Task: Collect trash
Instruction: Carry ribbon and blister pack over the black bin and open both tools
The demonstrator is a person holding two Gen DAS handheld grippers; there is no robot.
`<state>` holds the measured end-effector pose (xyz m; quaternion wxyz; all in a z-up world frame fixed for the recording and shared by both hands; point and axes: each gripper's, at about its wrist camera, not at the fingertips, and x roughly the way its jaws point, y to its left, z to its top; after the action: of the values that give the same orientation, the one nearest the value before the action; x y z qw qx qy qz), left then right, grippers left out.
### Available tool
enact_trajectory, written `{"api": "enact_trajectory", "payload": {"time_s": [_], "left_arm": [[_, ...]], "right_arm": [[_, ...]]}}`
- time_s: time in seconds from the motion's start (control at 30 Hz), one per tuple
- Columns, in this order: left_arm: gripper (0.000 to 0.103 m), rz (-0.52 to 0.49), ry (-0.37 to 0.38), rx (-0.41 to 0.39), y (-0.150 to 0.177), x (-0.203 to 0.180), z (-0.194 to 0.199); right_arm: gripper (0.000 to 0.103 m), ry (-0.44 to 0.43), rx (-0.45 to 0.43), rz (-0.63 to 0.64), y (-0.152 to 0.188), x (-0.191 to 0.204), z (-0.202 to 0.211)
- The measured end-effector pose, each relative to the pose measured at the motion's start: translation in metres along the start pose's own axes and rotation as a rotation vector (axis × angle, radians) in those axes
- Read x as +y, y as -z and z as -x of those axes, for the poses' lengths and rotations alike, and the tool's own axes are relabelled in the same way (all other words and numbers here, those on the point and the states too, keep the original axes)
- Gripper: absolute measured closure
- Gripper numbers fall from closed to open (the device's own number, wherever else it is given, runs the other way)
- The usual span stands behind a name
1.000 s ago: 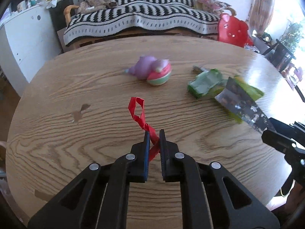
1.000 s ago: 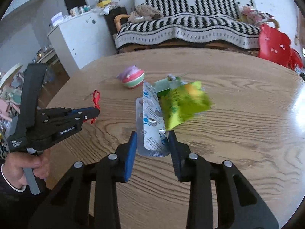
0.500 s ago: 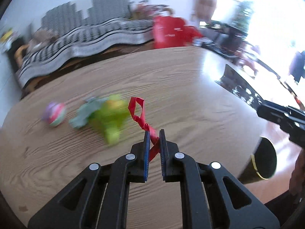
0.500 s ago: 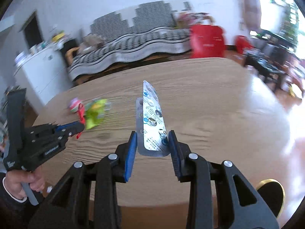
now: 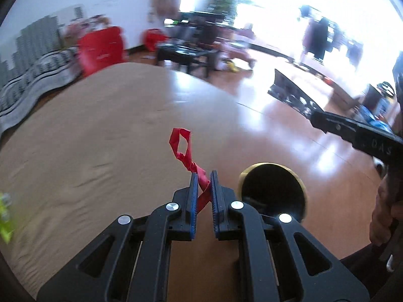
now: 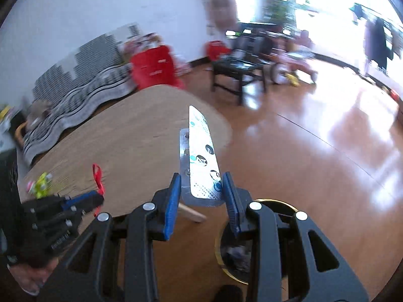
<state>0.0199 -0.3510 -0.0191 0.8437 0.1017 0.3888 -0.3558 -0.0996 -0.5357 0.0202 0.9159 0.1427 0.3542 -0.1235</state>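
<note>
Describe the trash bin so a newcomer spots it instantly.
Start at the round wooden table and look down past its near edge to the floor. The trash bin stands there, below both grippers: a round, dark-lined opening with a gold rim, the only such container around.

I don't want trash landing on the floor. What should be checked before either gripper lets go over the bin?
1. Left gripper clamped on the twisted red plastic strip: ok.
2. Right gripper holding the silver foil blister pack: ok.
3. Black gold-rimmed round bin in view on the floor: ok.
4. Left gripper over the bin opening: not ok, it looks to be over the round wooden table.
5. Right gripper over the opening: cannot tell.
6. Room left in the bin: cannot tell.
</note>
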Motion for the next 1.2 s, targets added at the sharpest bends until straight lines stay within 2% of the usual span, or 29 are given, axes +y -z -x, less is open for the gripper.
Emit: {"api": "enact_trajectory", "payload": {"time_s": [0.1,0.23,0.4,0.47,0.53,0.7,1.2], "left_arm": [[0.094,-0.028,0.076,0.025,-0.003,-0.034,-0.029],[0.094,-0.066,0.158,0.067,0.001,-0.072,-0.061],[0.094,-0.107,0.236,0.136,0.005,-0.098,-0.100],[0.094,-0.111,0.255,0.159,0.008,-0.104,-0.113],[0.094,-0.115,0.252,0.180,0.008,-0.108,-0.125],[0.094,-0.118,0.248,0.223,0.007,-0.109,-0.148],[0.094,-0.118,0.269,0.233,0.010,-0.110,-0.151]], "right_arm": [[0.069,0.059,0.003,-0.075,0.004,-0.043,0.007],[0.069,0.110,0.033,-0.129,0.013,-0.083,0.008],[0.069,0.178,0.129,-0.212,0.026,-0.121,-0.006],[0.069,0.211,0.186,-0.233,0.034,-0.130,-0.013],[0.068,0.207,0.249,-0.275,0.041,-0.139,-0.024],[0.068,0.182,0.318,-0.317,0.044,-0.137,-0.043],[0.068,0.175,0.301,-0.299,0.036,-0.130,-0.042]]}}
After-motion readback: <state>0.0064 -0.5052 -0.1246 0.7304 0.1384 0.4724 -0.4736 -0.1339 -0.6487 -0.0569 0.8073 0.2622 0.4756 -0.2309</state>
